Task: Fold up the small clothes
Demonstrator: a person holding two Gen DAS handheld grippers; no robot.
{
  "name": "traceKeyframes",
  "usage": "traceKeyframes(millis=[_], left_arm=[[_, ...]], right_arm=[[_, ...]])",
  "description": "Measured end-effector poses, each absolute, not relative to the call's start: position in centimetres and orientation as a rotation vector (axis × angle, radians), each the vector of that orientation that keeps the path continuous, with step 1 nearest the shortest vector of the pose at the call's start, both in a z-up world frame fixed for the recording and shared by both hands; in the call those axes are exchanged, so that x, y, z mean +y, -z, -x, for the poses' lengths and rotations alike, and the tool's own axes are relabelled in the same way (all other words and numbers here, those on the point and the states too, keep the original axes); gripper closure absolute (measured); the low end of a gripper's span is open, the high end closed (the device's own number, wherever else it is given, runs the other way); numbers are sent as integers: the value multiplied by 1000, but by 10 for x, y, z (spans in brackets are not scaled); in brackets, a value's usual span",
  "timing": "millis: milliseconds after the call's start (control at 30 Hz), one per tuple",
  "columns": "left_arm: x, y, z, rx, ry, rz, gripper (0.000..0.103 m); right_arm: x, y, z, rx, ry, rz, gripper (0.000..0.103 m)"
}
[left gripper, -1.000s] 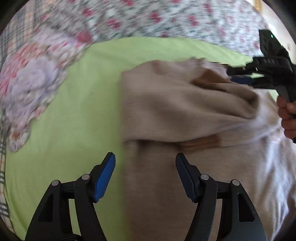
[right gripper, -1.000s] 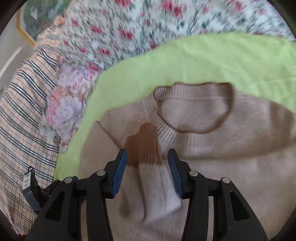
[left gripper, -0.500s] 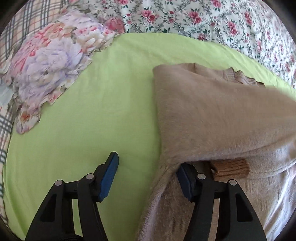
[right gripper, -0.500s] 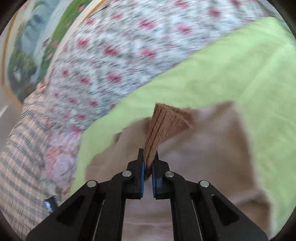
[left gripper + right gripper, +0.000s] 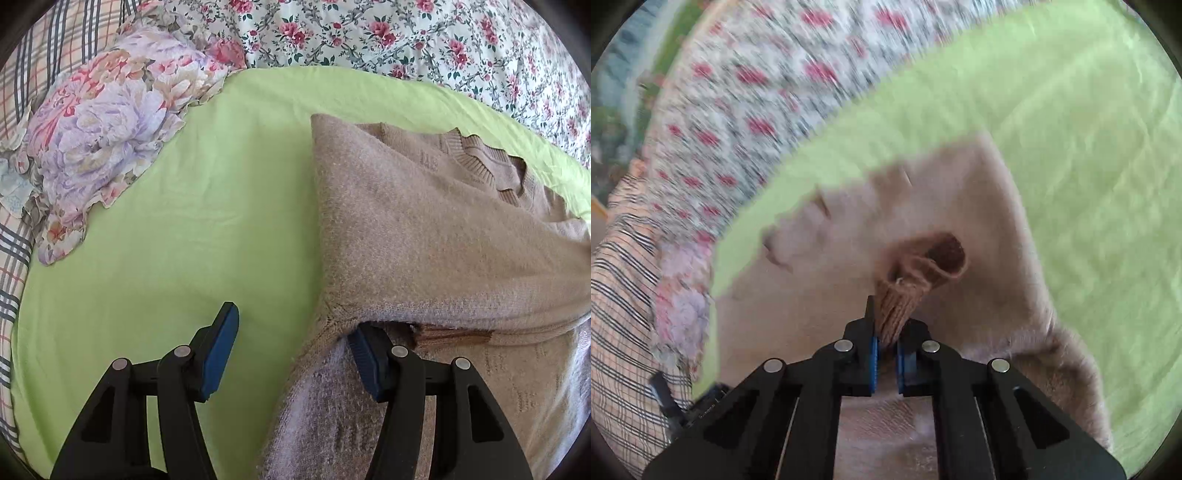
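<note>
My right gripper (image 5: 886,345) is pinched tight on the brown ribbed cuff (image 5: 916,280) of one sleeve, the cuff's mouth gaping just past the blue pads. My left gripper (image 5: 291,354) stands wide apart and holds nothing; its right finger (image 5: 369,365) is tucked under the fold where the other sleeve (image 5: 443,236) lies across the body, and its left finger (image 5: 218,350) hangs over bare sheet.

By my reckoning the fold is in its early half. One sleeve is already laid over the chest, its brown cuff (image 5: 458,336) peeping out at the fold's lower edge. The second sleeve is in my right grip and not yet set down. After that the body needs folding up, which I judge untouched.

The beige knitted sweater (image 5: 424,280) lies on the lime-green sheet (image 5: 192,236), ribbed neckline (image 5: 476,162) at the far end. It looks soft, fuzzy and limp, so it will sag wherever I lift it. Beyond lie a floral pillow (image 5: 107,125), a rose-print cover (image 5: 406,37) and plaid bedding (image 5: 22,66). The right view is blurred.
</note>
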State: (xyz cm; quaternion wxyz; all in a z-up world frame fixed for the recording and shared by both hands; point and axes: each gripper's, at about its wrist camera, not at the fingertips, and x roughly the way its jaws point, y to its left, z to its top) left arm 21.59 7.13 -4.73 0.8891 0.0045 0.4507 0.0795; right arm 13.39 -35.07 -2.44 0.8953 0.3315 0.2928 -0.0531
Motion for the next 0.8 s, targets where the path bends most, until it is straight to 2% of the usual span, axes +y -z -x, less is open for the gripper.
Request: traceKeyframes(millis=[67,167,233,267,367,533,600,633,667,700,733,767,800], left_arm=[[72,49,-214,954,-140,8,41],[74,47,-206,961,-70,25,42],[80,39,-197,953,48,87,39],[84,33,-193,944,102,120,34],[89,13,-201,898,175,162,24],[76,21,-262,967,210,173,22],[70,36,-287,1017,191,156,24],[68,42,-293,1027,188,148,39],[65,47,-297,1033,204,141,72],[65,50,-298,1030,227,151,86],[64,47,-296,1005,235,154,92],[65,44,-294,971,228,137,94],[65,42,-289,943,227,127,95]], right_arm=[[-353,18,-132,608,180,-648,95],[-360,47,-150,796,172,-684,91],[-364,60,-148,827,165,-723,89],[-364,64,-147,835,162,-726,76],[-362,64,-140,807,126,-740,60],[-357,60,-142,812,109,-731,51],[-356,60,-144,812,107,-737,51],[-356,60,-144,813,105,-739,51],[-357,61,-143,814,100,-737,51],[-357,61,-144,815,99,-734,51],[-356,60,-143,815,99,-721,51],[-353,59,-145,820,94,-705,53],[-350,55,-147,817,74,-678,61]])
